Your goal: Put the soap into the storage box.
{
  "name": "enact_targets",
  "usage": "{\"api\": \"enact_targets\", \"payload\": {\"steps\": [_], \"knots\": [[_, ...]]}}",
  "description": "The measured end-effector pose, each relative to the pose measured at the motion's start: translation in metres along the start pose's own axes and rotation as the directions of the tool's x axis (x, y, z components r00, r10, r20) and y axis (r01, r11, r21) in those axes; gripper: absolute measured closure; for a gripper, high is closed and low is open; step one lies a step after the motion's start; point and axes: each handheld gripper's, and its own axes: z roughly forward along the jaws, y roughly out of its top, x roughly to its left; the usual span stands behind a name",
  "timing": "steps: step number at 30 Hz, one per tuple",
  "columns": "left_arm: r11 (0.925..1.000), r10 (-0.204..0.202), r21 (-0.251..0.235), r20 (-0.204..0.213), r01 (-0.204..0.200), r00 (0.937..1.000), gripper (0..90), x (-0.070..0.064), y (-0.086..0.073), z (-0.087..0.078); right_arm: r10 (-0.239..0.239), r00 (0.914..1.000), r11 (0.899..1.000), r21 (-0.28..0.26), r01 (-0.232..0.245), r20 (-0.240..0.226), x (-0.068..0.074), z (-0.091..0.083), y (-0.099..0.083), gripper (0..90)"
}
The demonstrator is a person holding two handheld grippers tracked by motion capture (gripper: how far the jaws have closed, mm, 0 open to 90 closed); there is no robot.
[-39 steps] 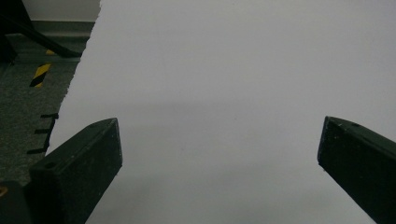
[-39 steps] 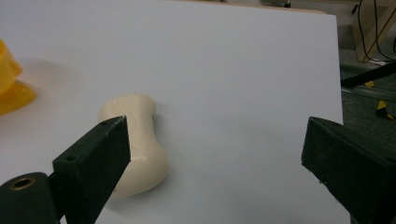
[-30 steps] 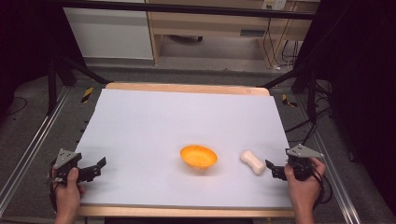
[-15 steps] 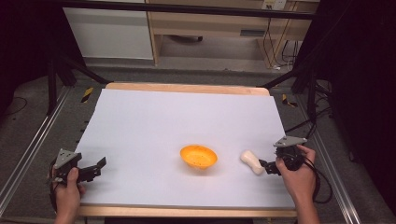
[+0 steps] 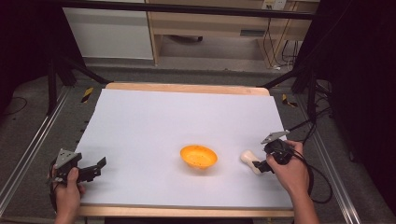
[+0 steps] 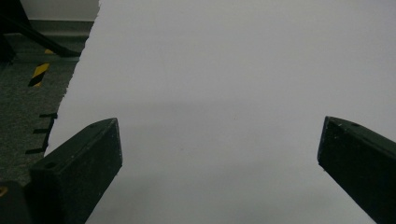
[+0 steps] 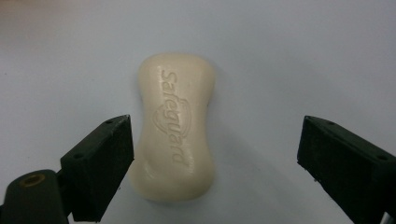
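Soap bar (image 5: 250, 161) lies on the white sheet at 3 o'clock of the orange bowl (image 5: 199, 157), just before my right gripper (image 5: 262, 166); my left gripper (image 5: 95, 167) idles far off, agape and empty. Right gripper view: jaws wide, straddling nothing yet, soap's long axis toward 12, nearer my left jaw.

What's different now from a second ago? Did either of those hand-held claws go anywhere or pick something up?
The right gripper has moved in toward the soap bar. In the right gripper view its open jaws now stand either side of the bar, one close beside it, not yet closed on it. The left gripper, the orange bowl and the soap have stayed where they were on the white table.
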Motion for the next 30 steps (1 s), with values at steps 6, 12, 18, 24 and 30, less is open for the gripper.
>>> {"api": "enact_targets", "payload": {"steps": [6,12,18,24,30], "knots": [[1.0000,0.000,0.001,0.001,0.000,1.0000,0.0,0.000,0.000,0.000,-0.030,0.9993,0.997,0.073,0.032,-0.021,0.004,0.008,0.012,14.4],[1.0000,0.000,0.001,0.001,0.000,1.0000,0.0,0.000,0.000,0.000,-0.025,0.9991,0.991,0.132,0.029,-0.034,0.009,0.017,0.019,18.3],[1.0000,-0.001,0.001,0.002,0.001,1.0000,0.0,0.000,0.000,0.000,0.003,0.9992,0.983,0.184,0.004,-0.039,0.009,0.025,0.022,26.4],[1.0000,0.001,0.003,0.002,-0.001,1.0000,0.0,0.000,0.000,0.000,0.046,0.9968,0.975,0.222,-0.030,-0.065,0.007,0.030,0.022,35.6],[1.0000,0.000,0.004,0.002,0.000,1.0000,0.0,0.000,0.000,0.000,0.076,0.9919,0.967,0.251,-0.048,-0.102,0.005,0.035,0.020,41.9]]}}
